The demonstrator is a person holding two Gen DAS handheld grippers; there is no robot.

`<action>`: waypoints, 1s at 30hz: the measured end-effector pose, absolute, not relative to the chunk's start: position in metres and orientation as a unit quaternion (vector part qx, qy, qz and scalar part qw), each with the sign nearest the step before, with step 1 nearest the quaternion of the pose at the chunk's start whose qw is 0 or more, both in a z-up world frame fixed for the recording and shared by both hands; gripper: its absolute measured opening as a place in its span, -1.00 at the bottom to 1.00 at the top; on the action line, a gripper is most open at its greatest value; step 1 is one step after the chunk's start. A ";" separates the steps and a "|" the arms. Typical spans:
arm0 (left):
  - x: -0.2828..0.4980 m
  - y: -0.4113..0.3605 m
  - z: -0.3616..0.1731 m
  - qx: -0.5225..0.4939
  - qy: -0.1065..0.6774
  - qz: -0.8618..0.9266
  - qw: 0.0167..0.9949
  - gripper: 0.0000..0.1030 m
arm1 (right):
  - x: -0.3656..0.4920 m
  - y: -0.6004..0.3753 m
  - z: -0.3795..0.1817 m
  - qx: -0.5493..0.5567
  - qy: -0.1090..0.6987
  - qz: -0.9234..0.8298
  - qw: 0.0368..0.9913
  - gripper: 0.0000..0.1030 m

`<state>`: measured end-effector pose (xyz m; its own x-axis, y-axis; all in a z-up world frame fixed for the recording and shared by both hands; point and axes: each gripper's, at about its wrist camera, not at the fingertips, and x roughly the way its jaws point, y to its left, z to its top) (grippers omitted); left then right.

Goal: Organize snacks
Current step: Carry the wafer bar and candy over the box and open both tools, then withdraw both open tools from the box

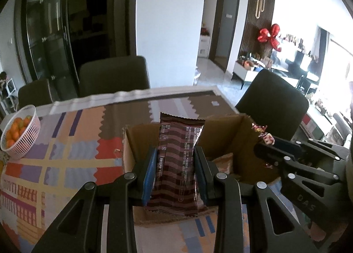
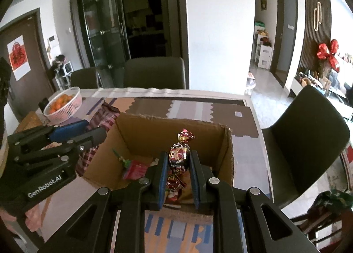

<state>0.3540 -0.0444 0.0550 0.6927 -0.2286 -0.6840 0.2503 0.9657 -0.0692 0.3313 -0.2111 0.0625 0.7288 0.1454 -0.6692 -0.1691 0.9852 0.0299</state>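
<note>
Patterned desk (image 1: 66, 164) carries an open cardboard box (image 2: 229, 156); left claw (image 1: 175, 160) grasps a light, crinkly brown wrapper (image 1: 178, 156) at mid-length; right claw (image 2: 178, 162), at 3 o'clock, pinches a slippery foil candy (image 2: 179, 153) by its body.

A worktop (image 2: 247, 142) carries a patchwork-patterned cloth (image 1: 66, 164) of orange, lilac, red and brown blocks. At its far left stands a white slatted basket (image 1: 33, 136) filled with oranges (image 1: 15, 131). Dark upholstered chairs (image 2: 154, 74) line the far side, and another chair (image 2: 308, 134) sits at the right end. Behind them are glass-fronted dark cabinet doors (image 2: 103, 32) and a white pillar (image 2: 218, 28). On the far right, a red bow (image 2: 328, 54) hangs against a dark slatted wall panel (image 2: 313, 23). A brown door at far left bears a red paper poster (image 2: 18, 56).
</note>
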 end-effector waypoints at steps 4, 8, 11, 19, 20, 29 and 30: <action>0.363 -0.046 0.044 0.017 0.386 -0.125 0.914 -0.32 | 0.342 -0.211 0.052 -0.022 0.374 0.076 0.924 -0.61; 0.368 -0.045 0.037 0.016 0.396 -0.116 0.911 -0.05 | 0.350 -0.211 0.042 -0.023 0.386 0.071 0.919 -0.61; 0.365 -0.040 0.037 0.009 0.395 -0.108 0.912 0.13 | 0.351 -0.212 0.039 -0.022 0.394 0.067 0.916 -0.34; 0.327 -0.034 0.052 0.014 0.369 -0.091 0.925 0.25 | 0.325 -0.217 0.050 -0.018 0.370 0.043 0.928 0.04; 0.318 -0.035 0.055 0.016 0.363 -0.090 0.927 0.30 | 0.318 -0.218 0.053 -0.016 0.362 0.042 0.931 0.07; 0.258 -0.033 0.074 0.026 0.321 -0.084 0.943 0.62 | 0.262 -0.225 0.072 -0.007 0.314 0.037 0.949 0.32; 0.252 -0.034 0.075 0.031 0.315 -0.082 0.945 0.64 | 0.257 -0.225 0.073 -0.005 0.311 0.036 0.950 0.33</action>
<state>0.2519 -0.0339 0.0749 0.7886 -0.1350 -0.6000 0.1735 0.9848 0.0064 0.2574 -0.2254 0.0731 0.8041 0.0646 -0.5909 -0.0709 0.9974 0.0125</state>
